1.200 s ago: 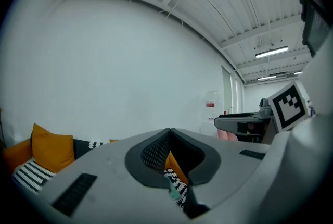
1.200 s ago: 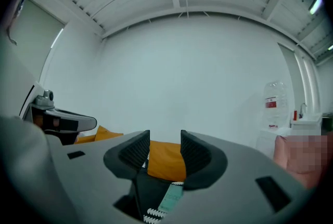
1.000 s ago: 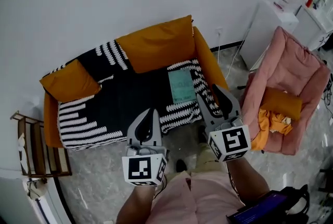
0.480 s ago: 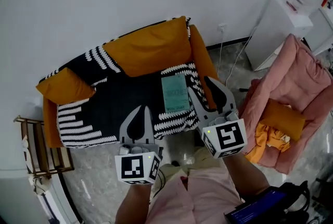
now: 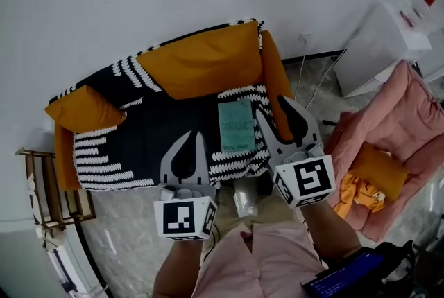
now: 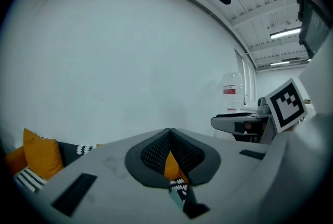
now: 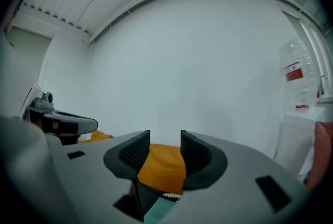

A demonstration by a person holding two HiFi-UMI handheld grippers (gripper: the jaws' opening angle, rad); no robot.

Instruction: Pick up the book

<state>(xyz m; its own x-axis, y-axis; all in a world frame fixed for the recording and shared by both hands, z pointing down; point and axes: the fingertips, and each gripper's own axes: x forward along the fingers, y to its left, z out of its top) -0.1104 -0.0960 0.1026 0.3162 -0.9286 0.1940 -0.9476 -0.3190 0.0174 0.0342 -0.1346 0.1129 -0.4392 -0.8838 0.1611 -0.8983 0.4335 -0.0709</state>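
A pale teal book [image 5: 236, 125] lies flat on the right end of the sofa seat, on a black-and-white striped blanket [image 5: 139, 144]. My left gripper [image 5: 195, 135] hovers at the seat's front edge, left of the book, its jaws shut on nothing. My right gripper [image 5: 272, 105] stands open just right of the book, by the orange armrest [image 5: 272, 78]. In the left gripper view the left gripper [image 6: 169, 130] has its tips touching. The right gripper view shows the right gripper [image 7: 165, 137] with a wide gap, orange cushion beyond, and a corner of the book [image 7: 158, 211] below.
Orange cushions [image 5: 201, 57] line the sofa back against a white wall. A pink armchair [image 5: 406, 123] with an orange cushion [image 5: 378, 168] stands at the right, a white cabinet [image 5: 381, 40] behind it. A wooden rack [image 5: 48, 196] stands left of the sofa. Marble floor lies in front.
The view has swung left and closer to the sofa. Both grippers now sit either side of the book, nearer the seat. Their jaw states are unchanged.
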